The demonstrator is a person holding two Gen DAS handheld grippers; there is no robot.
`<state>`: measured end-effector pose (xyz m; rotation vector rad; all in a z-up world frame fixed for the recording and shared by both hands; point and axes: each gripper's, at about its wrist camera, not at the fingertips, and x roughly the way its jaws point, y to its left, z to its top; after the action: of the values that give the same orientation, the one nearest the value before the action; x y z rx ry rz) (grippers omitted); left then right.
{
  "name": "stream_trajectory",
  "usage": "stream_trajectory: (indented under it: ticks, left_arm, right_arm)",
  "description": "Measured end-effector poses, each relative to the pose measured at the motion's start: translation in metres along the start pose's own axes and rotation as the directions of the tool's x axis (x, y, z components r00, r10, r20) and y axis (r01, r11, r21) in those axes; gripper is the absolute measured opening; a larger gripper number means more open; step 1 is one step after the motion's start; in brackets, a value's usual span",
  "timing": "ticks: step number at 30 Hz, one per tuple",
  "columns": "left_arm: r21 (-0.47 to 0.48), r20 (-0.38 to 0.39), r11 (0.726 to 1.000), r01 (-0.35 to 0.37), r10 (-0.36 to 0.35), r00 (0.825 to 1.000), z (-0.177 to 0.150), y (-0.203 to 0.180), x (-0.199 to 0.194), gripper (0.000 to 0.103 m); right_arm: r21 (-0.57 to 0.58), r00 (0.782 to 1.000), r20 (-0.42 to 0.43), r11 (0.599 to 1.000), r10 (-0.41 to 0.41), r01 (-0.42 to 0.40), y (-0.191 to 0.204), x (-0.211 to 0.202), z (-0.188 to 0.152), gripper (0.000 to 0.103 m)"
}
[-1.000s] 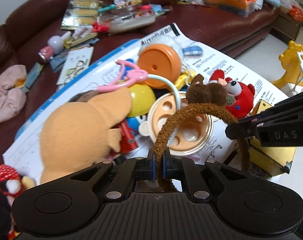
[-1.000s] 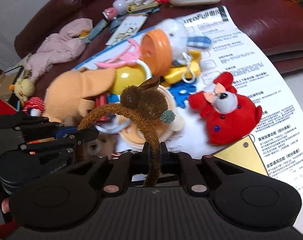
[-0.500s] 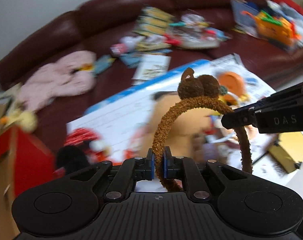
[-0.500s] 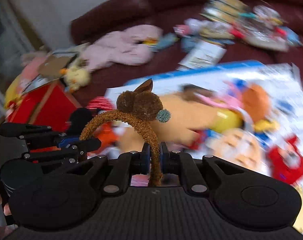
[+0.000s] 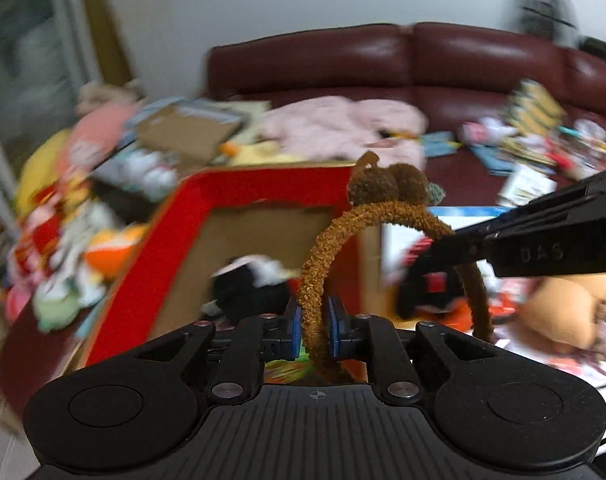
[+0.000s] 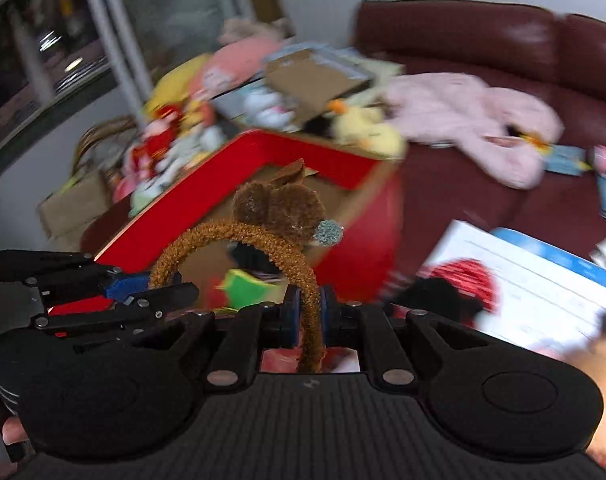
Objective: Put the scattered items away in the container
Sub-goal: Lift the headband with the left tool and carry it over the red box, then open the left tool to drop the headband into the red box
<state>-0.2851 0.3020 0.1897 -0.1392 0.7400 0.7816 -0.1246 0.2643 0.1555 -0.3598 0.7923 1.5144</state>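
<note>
A fuzzy brown headband (image 5: 367,220) with pom-pom ears is held at both ends. My left gripper (image 5: 314,326) is shut on one end and my right gripper (image 6: 306,317) is shut on the other end (image 6: 263,236). The headband arches in the air in front of a red-rimmed cardboard box (image 5: 239,216), which also shows in the right wrist view (image 6: 231,164). A black and white plush (image 5: 255,284) lies inside the box. The right gripper's body (image 5: 543,244) shows at the right of the left wrist view.
A dark red sofa (image 5: 443,64) carries pink clothing (image 5: 343,128), booklets and small toys. A heap of plush toys (image 6: 183,120) lies left of the box. A white printed sheet (image 6: 523,280) with a tan plush (image 5: 563,308) is at the right.
Both grippers have swung left with the headband, away from the toy pile on the white sheet. The red box now fills the middle of both views.
</note>
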Motion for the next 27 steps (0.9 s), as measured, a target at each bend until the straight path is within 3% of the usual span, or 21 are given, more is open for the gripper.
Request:
stream_trajectory:
  ticks: [6, 7, 8, 9, 10, 11, 12, 13, 20, 27]
  left_arm:
    - [-0.099, -0.06, 0.99, -0.099, 0.093, 0.994, -0.021, 0.062, 0.005, 0.023]
    - [-0.111, -0.071, 0.988, -0.109, 0.101, 0.992, -0.025, 0.07, 0.007, 0.028]
    - [-0.121, -0.085, 0.986, -0.117, 0.107, 0.991, -0.027, 0.076, 0.011, 0.03]
    - [-0.135, -0.102, 0.984, -0.117, 0.104, 0.989, -0.031, 0.082, 0.016, 0.032]
    - [-0.15, -0.127, 0.981, -0.125, 0.106, 0.986, -0.035, 0.085, 0.02, 0.046]
    - [-0.168, -0.156, 0.976, -0.141, 0.115, 0.981, -0.038, 0.086, 0.027, 0.068]
    - [-0.185, -0.166, 0.97, -0.155, 0.125, 0.978, -0.041, 0.089, 0.031, 0.076]
    - [-0.189, -0.167, 0.969, -0.159, 0.127, 0.978, -0.044, 0.089, 0.031, 0.083]
    - [-0.176, -0.178, 0.975, -0.138, 0.107, 0.978, -0.042, 0.076, 0.04, 0.084]
    - [-0.1, -0.157, 0.985, -0.139, 0.122, 0.98, -0.036, 0.045, 0.038, 0.089]
  right_arm:
    - [-0.069, 0.996, -0.069, 0.995, 0.061, -0.066, 0.055, 0.051, 0.016, 0.014]
    - [-0.08, 0.995, -0.074, 0.994, 0.065, -0.071, 0.06, 0.054, 0.016, 0.014]
    - [-0.088, 0.994, -0.081, 0.993, 0.072, -0.079, 0.065, 0.061, 0.016, 0.021]
    - [-0.091, 0.993, -0.083, 0.991, 0.086, -0.094, 0.069, 0.064, 0.016, 0.034]
    - [-0.091, 0.992, -0.078, 0.99, 0.1, -0.107, 0.072, 0.068, 0.016, 0.042]
    - [-0.088, 0.993, -0.07, 0.991, 0.099, -0.105, 0.074, 0.07, 0.015, 0.062]
    - [-0.086, 0.994, -0.057, 0.992, 0.089, -0.094, 0.073, 0.069, 0.014, 0.071]
    - [-0.09, 0.995, -0.05, 0.992, 0.083, -0.087, 0.071, 0.068, 0.011, 0.071]
    - [-0.077, 0.996, -0.066, 0.994, 0.068, -0.073, 0.057, 0.061, 0.004, 0.071]
    - [-0.047, 0.997, -0.042, 0.997, 0.062, -0.063, 0.043, 0.039, -0.008, 0.075]
